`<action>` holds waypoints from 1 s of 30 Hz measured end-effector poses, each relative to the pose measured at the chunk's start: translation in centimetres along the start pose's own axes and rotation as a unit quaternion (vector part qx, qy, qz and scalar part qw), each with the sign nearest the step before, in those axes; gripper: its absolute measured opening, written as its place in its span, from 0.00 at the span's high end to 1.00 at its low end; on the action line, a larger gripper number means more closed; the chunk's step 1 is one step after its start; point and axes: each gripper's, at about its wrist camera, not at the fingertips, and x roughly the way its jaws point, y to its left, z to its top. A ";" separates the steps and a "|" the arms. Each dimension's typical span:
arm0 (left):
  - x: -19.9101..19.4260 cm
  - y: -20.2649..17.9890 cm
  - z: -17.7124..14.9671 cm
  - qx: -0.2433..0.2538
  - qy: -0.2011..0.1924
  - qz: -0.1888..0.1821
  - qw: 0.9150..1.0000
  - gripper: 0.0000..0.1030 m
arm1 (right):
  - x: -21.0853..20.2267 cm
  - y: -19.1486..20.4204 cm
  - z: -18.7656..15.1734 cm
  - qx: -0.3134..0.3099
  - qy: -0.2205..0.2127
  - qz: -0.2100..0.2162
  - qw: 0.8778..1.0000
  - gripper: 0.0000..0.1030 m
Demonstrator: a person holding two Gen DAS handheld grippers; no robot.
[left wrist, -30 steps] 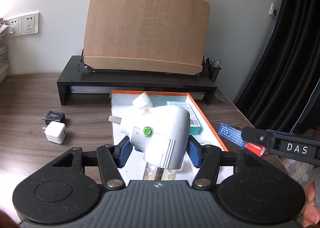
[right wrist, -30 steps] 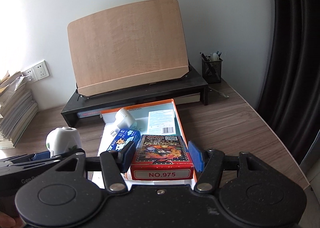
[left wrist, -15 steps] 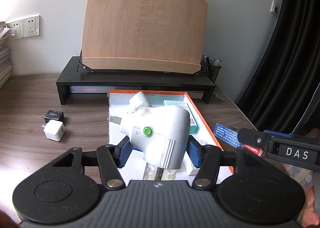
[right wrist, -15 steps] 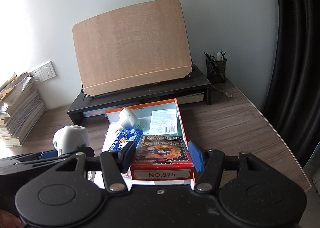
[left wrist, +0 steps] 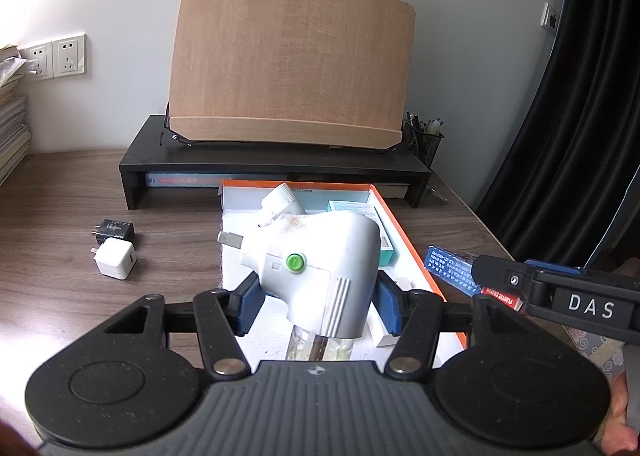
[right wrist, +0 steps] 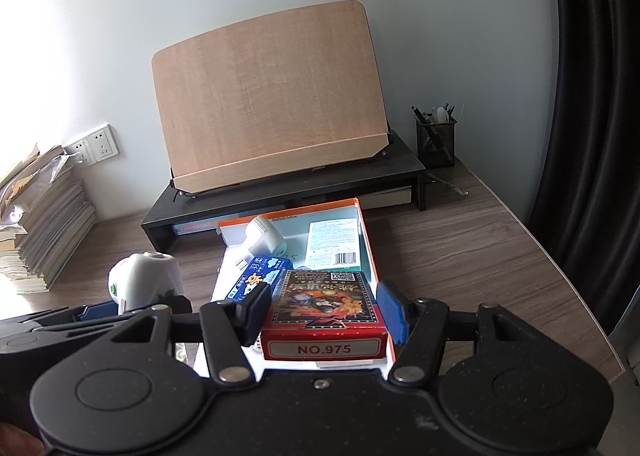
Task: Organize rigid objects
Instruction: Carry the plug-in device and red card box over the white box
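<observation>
My left gripper (left wrist: 318,306) is shut on a white plug-in device (left wrist: 320,268) with a green button and a clear bottle under it, held above the near end of an orange-rimmed tray (left wrist: 404,232). My right gripper (right wrist: 324,310) is shut on a red card box (right wrist: 324,308) marked NO.975, over the tray's near right corner (right wrist: 366,232). In the tray lie a white adapter (right wrist: 264,236), a blue box (right wrist: 260,276) and a teal box (right wrist: 334,242). On the desk to the left of the tray sit a black charger (left wrist: 114,230) and a white charger (left wrist: 116,262).
A wooden book stand (left wrist: 288,67) leans on a black riser (left wrist: 272,165) behind the tray. A mesh pen holder (right wrist: 436,139) stands at the back right and stacked books (right wrist: 44,223) at the left. A black curtain (right wrist: 592,95) hangs past the desk's right edge.
Both grips hold as before. The two views have shifted only slightly, and nothing on the desk has moved.
</observation>
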 end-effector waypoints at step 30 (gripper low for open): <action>-0.1 0.0 -0.1 -0.004 0.003 0.000 1.000 0.43 | 0.2 -0.1 -0.2 0.002 0.004 0.002 1.000 0.31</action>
